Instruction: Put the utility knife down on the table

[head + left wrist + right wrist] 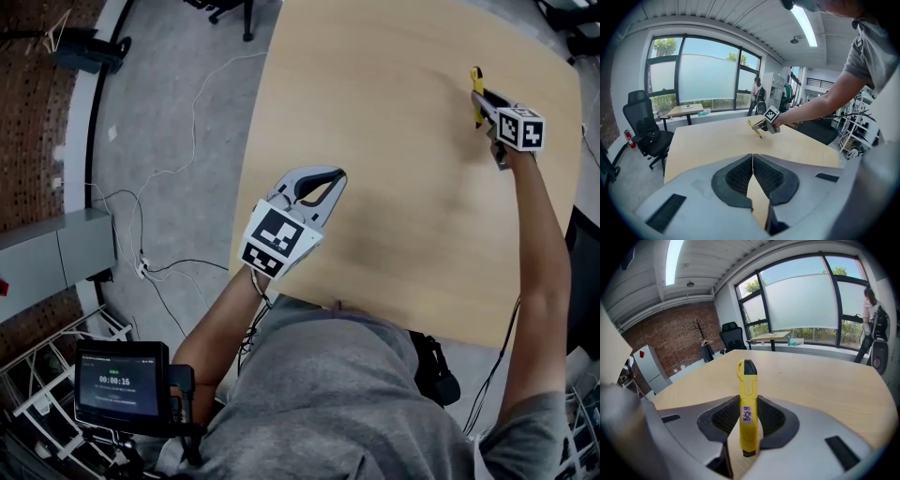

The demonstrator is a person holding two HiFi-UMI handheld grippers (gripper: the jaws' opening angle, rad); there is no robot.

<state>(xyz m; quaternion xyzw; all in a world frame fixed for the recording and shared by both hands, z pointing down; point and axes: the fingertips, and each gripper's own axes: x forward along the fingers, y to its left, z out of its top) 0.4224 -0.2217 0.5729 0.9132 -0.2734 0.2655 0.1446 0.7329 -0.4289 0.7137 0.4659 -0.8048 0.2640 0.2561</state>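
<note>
The right gripper's (747, 414) dark ribbed fingers (723, 420) are clamped on the lower half of the utility knife (746, 401), one pad on each flat side. The yellow body runs out past the fingertips, its black-tipped end pointing away from the hand and a small label facing the camera between the pads. Seen from above, this gripper is stretched out over the far right part of the table (394, 187) on a fully reached arm, with its marker cube nearest the hand. From the left gripper view the knife slants downward toward the wood, its front end very close to the surface; whether it touches cannot be told. The left gripper's (321, 186) fingers (736, 180) are pressed together at the tips with nothing between them, only a sliver of tabletop showing through the gap lower down. It is over the near left edge of the table, well apart from the knife. Left of the table, cables (178, 169) trail across the grey floor. A small screen (120, 380) sits at the person's near left, and a black office chair (644, 126) stands by the windows beyond.
</note>
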